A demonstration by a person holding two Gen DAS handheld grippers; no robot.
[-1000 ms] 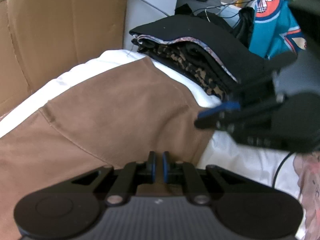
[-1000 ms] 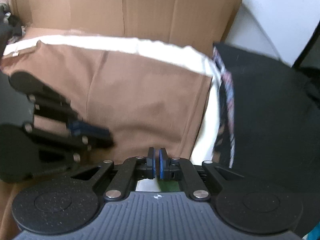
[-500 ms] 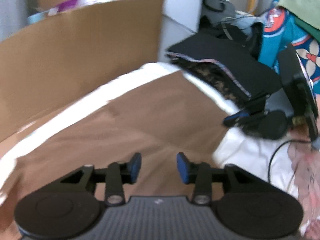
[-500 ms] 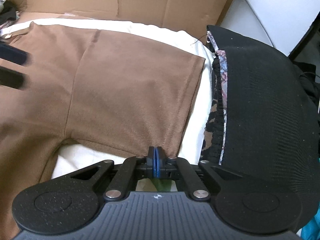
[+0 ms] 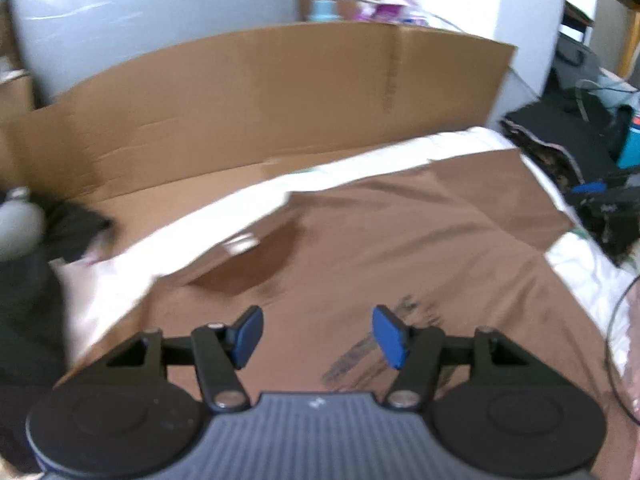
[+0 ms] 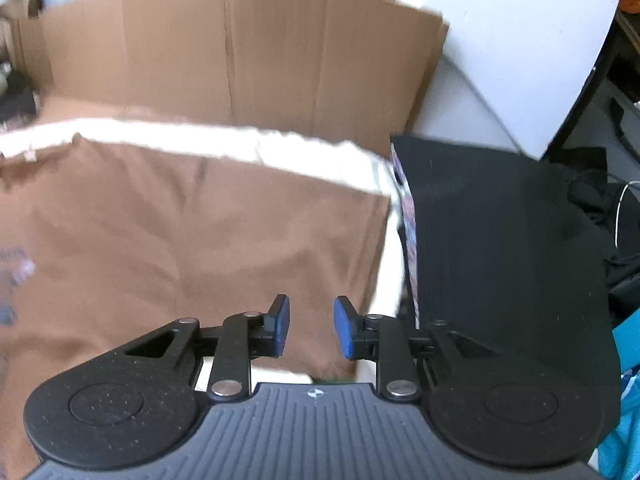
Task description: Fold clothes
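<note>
Tongs on both sides are opening and empty: the left tongs [image 5: 318, 336] gape wide, the right tongs [image 6: 310, 328] less so. Below them a brown T-shirt [image 5: 400, 248] lies spread on a white bedsheet [image 6: 320, 156]; its dark chest print is too blurred to read. Beyond stand a cardboard sheet [image 5: 260, 100] and a stack of folded dark clothes [image 6: 500, 240].

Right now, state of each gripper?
Left gripper: opening, nothing between its jaws, above the brown cotton shirt.
Right gripper: opening, empty.
</note>
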